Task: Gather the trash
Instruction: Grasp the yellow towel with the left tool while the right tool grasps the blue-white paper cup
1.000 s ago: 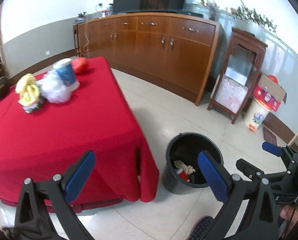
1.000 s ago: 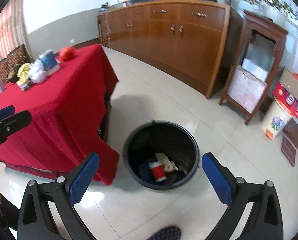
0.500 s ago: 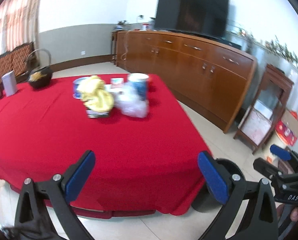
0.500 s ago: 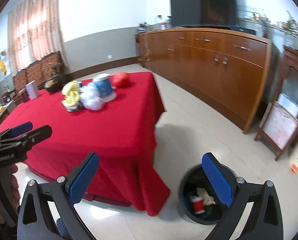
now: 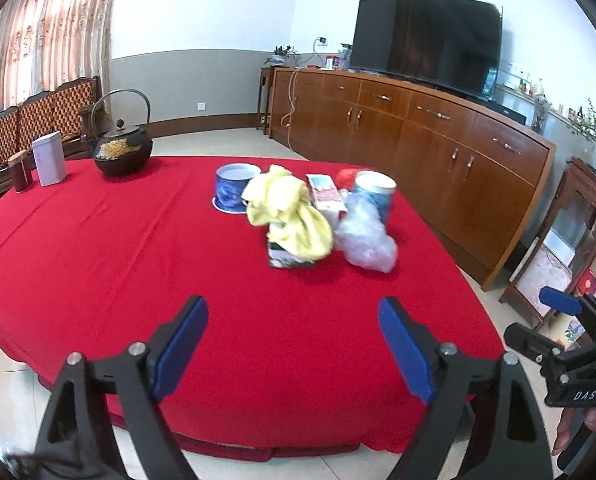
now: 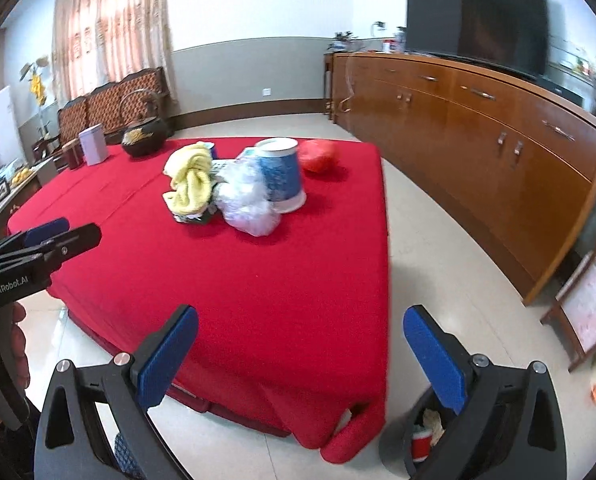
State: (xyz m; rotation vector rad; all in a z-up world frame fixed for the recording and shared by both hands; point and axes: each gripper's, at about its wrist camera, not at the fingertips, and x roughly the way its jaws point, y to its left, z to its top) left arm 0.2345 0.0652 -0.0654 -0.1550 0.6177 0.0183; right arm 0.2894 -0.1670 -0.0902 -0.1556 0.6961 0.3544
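Observation:
A red-clothed table (image 5: 138, 264) (image 6: 226, 280) carries a pile of trash: a crumpled yellow cloth (image 5: 290, 212) (image 6: 190, 182), a clear plastic bag (image 5: 365, 236) (image 6: 248, 200), a small carton (image 5: 325, 196), a red wad (image 6: 317, 155) and a blue-and-white cup (image 5: 373, 194) (image 6: 280, 174). My left gripper (image 5: 294, 344) is open and empty over the table's near edge. My right gripper (image 6: 298, 352) is open and empty at the table's corner. The black bin (image 6: 425, 436) with trash inside sits on the floor behind my right finger.
A black teapot (image 5: 122, 150), a white tin (image 5: 49, 159) and a blue bowl (image 5: 234, 188) stand on the table's far side. A long wooden sideboard (image 5: 437, 140) with a TV (image 5: 425, 40) runs along the right wall. A wooden stand (image 5: 569, 240) is at the right.
Both grippers have swung up and left from the bin on the floor toward the table. The trash pile now lies ahead of both. Both stay open and empty.

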